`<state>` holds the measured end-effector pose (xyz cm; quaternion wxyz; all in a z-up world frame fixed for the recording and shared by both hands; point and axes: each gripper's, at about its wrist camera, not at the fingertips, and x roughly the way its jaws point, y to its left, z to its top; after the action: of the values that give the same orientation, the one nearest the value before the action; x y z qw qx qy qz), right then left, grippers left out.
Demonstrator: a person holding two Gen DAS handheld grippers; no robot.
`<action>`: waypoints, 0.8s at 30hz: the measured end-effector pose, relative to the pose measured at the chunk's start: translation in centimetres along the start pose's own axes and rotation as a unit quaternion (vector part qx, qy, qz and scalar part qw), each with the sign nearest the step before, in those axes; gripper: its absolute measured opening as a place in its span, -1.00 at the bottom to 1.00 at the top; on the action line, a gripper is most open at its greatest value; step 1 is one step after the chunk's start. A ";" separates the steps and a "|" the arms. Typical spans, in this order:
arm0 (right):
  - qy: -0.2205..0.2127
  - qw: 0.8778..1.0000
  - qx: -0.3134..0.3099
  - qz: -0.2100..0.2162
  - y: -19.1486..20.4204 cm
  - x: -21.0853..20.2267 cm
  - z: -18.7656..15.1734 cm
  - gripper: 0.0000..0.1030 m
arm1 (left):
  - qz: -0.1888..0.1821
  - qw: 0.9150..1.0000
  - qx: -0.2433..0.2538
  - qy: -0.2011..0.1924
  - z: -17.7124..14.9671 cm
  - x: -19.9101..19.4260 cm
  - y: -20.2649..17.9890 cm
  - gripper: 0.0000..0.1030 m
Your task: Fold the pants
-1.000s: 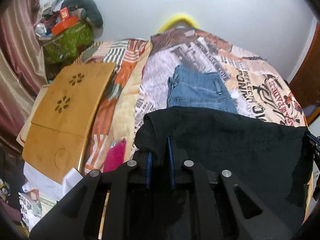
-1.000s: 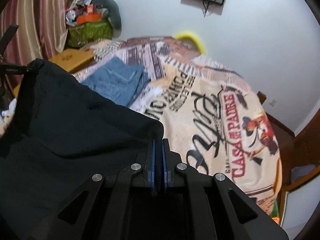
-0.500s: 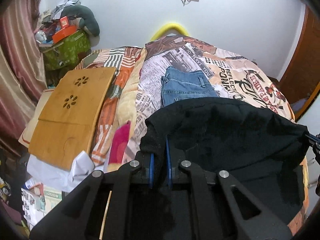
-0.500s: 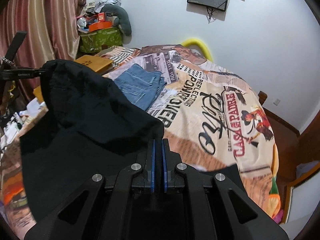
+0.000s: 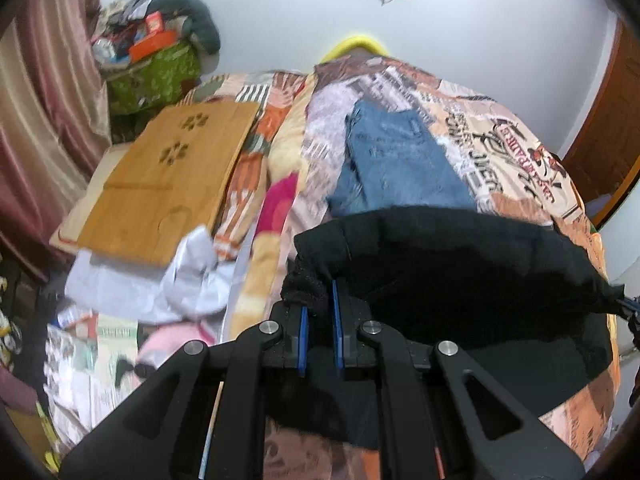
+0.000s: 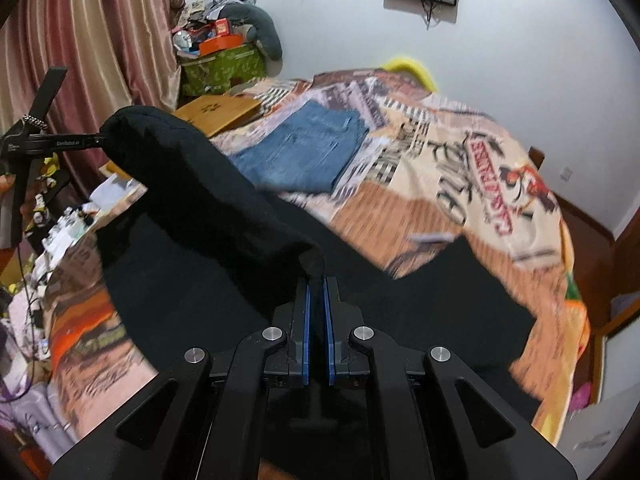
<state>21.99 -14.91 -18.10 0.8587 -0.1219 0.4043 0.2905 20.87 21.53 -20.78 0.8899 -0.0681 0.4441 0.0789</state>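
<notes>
1. Since a second ago we have raised both grippers, and more of the black pants [image 5: 460,264] now lies on the bed [image 5: 532,160] below the held edge.
2. Far left, a green bin [image 5: 156,76] by the curtain is heaped with clutter, an orange box and a grey cushion on top; what lies deeper in it we cannot tell.
3. Next to it, a wooden tray [image 5: 168,176] rests on the bedding, with white cloth spilling from under its near edge.
4. Our left gripper [image 5: 319,320] pinches one bunched corner of the pants between its blue pads.
5. Beyond the held edge, folded blue jeans [image 5: 400,164] lie flat on the bed, apart from the black fabric.
6. Our right gripper [image 6: 317,308] is pressed together on the other corner, so the edge spans between the two tools.
7. We judge this to be the first fold: the held edge is lifted and must be carried over the part lying flat.
8. Next we need both corners level and taut, then lowered together onto the matching edge.
</notes>
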 end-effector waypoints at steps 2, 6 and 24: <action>0.009 1.000 0.005 0.003 0.5 0.4 -1.2 -0.90 | 0.011 1.000 -0.011 0.009 -1.9 0.3 0.8 -0.84; 0.029 0.999 0.030 0.015 1.2 1.1 -3.7 -0.90 | 0.016 0.998 -0.037 0.041 -5.5 1.4 2.6 -0.91; 0.056 0.996 0.070 -0.014 -0.1 -1.9 -5.5 -0.26 | 0.003 0.997 -0.009 0.074 -5.2 2.1 -1.6 -0.30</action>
<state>17.70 -18.20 -20.22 0.8451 -0.0835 0.4693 0.2421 18.37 19.13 -25.53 0.8537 -0.0804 0.5083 0.0801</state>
